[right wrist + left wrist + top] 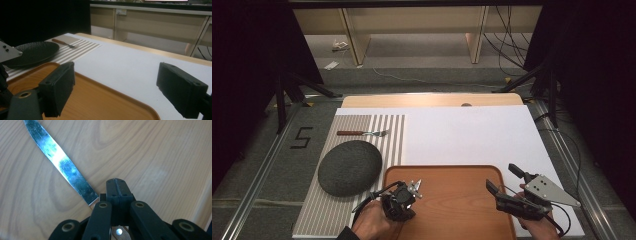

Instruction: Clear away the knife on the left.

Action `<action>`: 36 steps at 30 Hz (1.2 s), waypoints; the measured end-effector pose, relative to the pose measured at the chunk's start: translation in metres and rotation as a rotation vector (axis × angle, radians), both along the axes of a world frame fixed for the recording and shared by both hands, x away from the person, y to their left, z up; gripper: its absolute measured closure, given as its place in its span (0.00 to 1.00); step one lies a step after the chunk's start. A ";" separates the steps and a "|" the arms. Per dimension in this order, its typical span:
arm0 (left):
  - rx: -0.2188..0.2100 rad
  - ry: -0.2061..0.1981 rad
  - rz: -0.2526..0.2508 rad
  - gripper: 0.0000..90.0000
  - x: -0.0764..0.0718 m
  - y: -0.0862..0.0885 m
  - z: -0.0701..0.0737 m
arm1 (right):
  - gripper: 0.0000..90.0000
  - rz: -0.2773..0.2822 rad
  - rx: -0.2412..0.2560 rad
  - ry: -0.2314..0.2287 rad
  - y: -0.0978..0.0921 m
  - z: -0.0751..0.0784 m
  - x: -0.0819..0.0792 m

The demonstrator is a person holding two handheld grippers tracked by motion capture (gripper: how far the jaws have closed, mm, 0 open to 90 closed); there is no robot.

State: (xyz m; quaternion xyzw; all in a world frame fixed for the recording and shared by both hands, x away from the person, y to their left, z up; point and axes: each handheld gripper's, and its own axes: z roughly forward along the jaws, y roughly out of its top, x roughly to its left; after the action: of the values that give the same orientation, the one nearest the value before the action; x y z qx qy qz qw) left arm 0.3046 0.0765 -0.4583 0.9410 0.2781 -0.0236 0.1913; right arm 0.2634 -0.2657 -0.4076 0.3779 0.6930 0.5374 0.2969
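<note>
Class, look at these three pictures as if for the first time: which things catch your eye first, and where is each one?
The bright steel knife stands out first, clamped in the left gripper over the wooden tray. Next comes the dark round plate on the striped placemat at the left, with a fork lying beyond it. The right gripper hovers open at the tray's right edge.

Desk (432, 100) light wood, bare strip at far edge. Big white sheet (472, 135) covers most of desk, ahead of jaws. Striped mat (387, 135) lies left of left jaws. Wooden tray (452, 215) sits on white sheet, under and between both jaws.
</note>
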 end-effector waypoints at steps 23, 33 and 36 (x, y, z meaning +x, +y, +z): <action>0.019 -0.013 0.061 0.99 0.006 0.021 0.000 | 0.18 0.001 -0.002 0.002 0.000 0.000 0.000; 0.025 -0.006 0.096 0.99 0.008 0.035 0.000 | 0.18 0.000 -0.004 0.004 0.001 0.000 0.000; 0.027 -0.002 0.099 0.99 0.009 0.037 0.000 | 0.18 0.002 -0.005 0.005 0.001 0.000 0.000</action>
State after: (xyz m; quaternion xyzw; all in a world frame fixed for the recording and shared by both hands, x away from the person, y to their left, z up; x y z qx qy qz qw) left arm 0.3131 0.1133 -0.4585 0.9286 0.3244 -0.0097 0.1798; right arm 0.2636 -0.2652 -0.4080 0.3778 0.6953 0.5352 0.2956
